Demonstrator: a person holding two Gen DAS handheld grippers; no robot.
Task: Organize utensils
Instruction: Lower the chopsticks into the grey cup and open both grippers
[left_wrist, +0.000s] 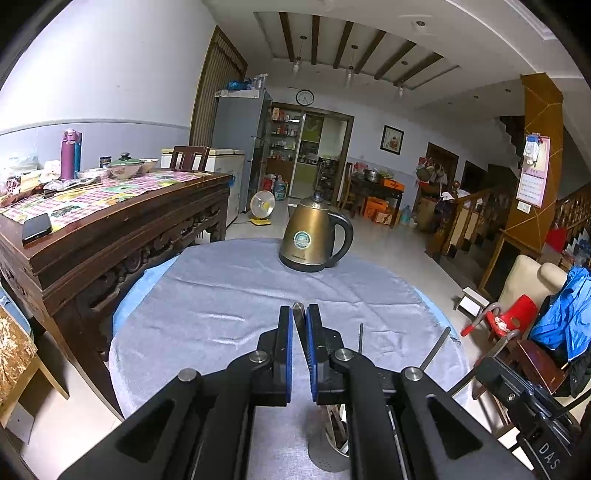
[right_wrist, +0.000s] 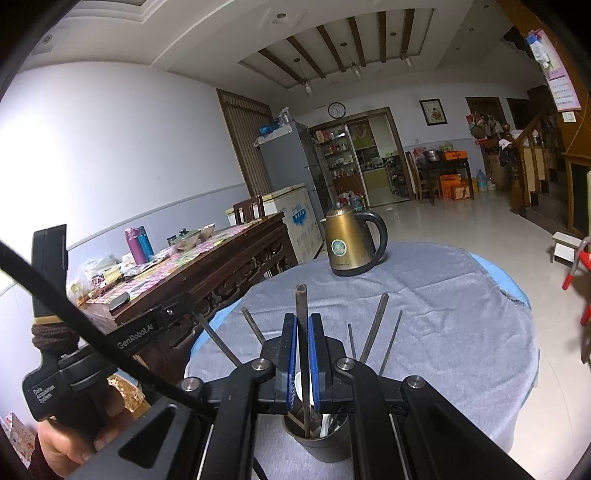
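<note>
While my right tool (right_wrist: 303, 325) clamps one steel chopstick (right_wrist: 301, 314) standing in the dark utensil cup (right_wrist: 325, 439), and my left tool (left_wrist: 299, 317) pinches another chopstick tip (left_wrist: 297, 308), both should lower straight, unhurried.

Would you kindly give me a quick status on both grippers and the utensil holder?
Left gripper shut on a chopstick. Right gripper shut on another chopstick, lower end in the utensil holder. More utensils in holder. Kettle well clear.
</note>
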